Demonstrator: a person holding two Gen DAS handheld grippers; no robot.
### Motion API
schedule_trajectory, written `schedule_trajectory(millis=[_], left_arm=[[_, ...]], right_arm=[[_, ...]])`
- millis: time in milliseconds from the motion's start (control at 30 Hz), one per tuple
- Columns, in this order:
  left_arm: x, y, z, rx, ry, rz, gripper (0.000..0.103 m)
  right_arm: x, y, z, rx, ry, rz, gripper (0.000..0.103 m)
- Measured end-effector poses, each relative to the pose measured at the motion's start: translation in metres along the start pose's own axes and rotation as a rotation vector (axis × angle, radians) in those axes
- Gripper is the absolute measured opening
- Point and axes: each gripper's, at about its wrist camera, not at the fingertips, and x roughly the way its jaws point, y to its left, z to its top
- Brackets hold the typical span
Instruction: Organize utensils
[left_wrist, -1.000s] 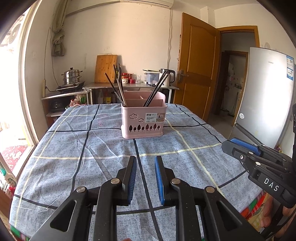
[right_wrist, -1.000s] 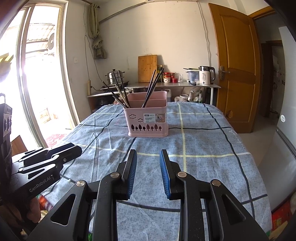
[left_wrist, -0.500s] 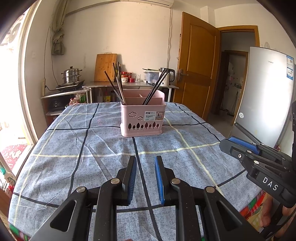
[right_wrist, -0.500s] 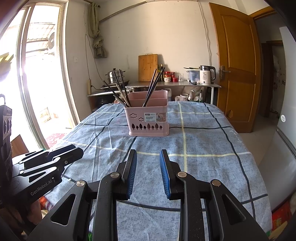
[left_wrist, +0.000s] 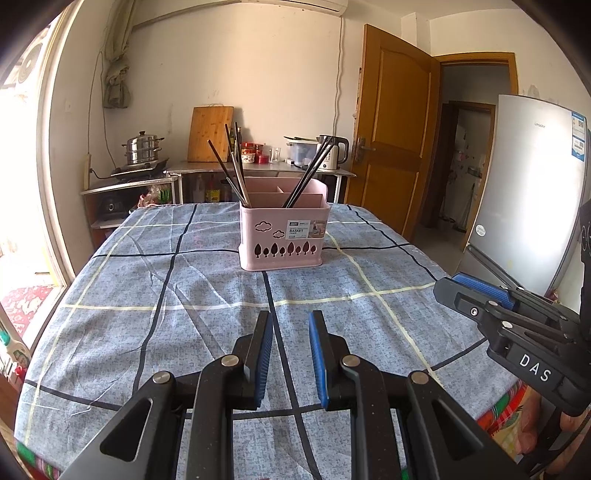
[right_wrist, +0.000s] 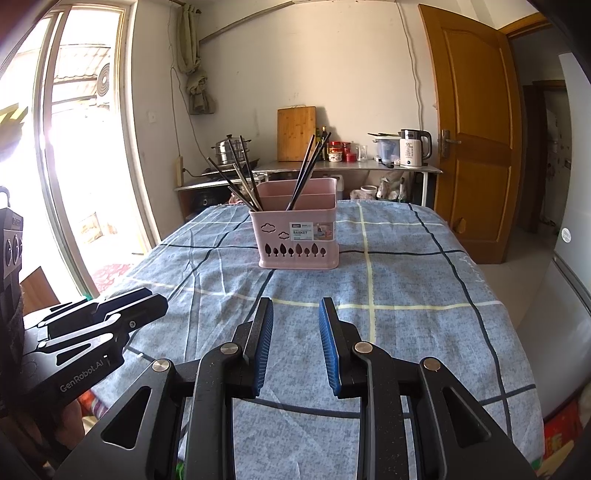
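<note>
A pink utensil basket (left_wrist: 283, 236) stands mid-table on the blue checked cloth; it also shows in the right wrist view (right_wrist: 298, 236). Dark chopsticks (left_wrist: 231, 170) lean in its left compartment and another bunch (left_wrist: 308, 173) leans in the middle one. My left gripper (left_wrist: 290, 325) is open and empty, held above the near part of the table. My right gripper (right_wrist: 295, 314) is open and empty too, at the same near edge. Each gripper shows in the other's view: the right one (left_wrist: 476, 291) at the right, the left one (right_wrist: 122, 306) at the left.
The table (left_wrist: 110, 295) is covered by the cloth. A counter (left_wrist: 258, 168) behind holds a steamer pot (left_wrist: 142, 147), cutting board (left_wrist: 210, 133), jars and a kettle (left_wrist: 334, 149). A wooden door (left_wrist: 391, 140) and a fridge (left_wrist: 532, 192) stand to the right, a bright window (right_wrist: 74, 147) to the left.
Both grippers have drawn back slightly from the basket and dropped a little; the basket sits a bit higher in the views. Jaws stay open and empty.
</note>
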Motion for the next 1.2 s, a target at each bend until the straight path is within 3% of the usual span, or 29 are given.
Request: schedule_trajectory(millis=[1200], left_arm=[[-0.0053, 0.0006, -0.0016, 0.001, -0.021, 0.009, 0.02]], right_arm=[[0.0012, 0.0012, -0.0014, -0.006, 0.007, -0.004, 0.026]])
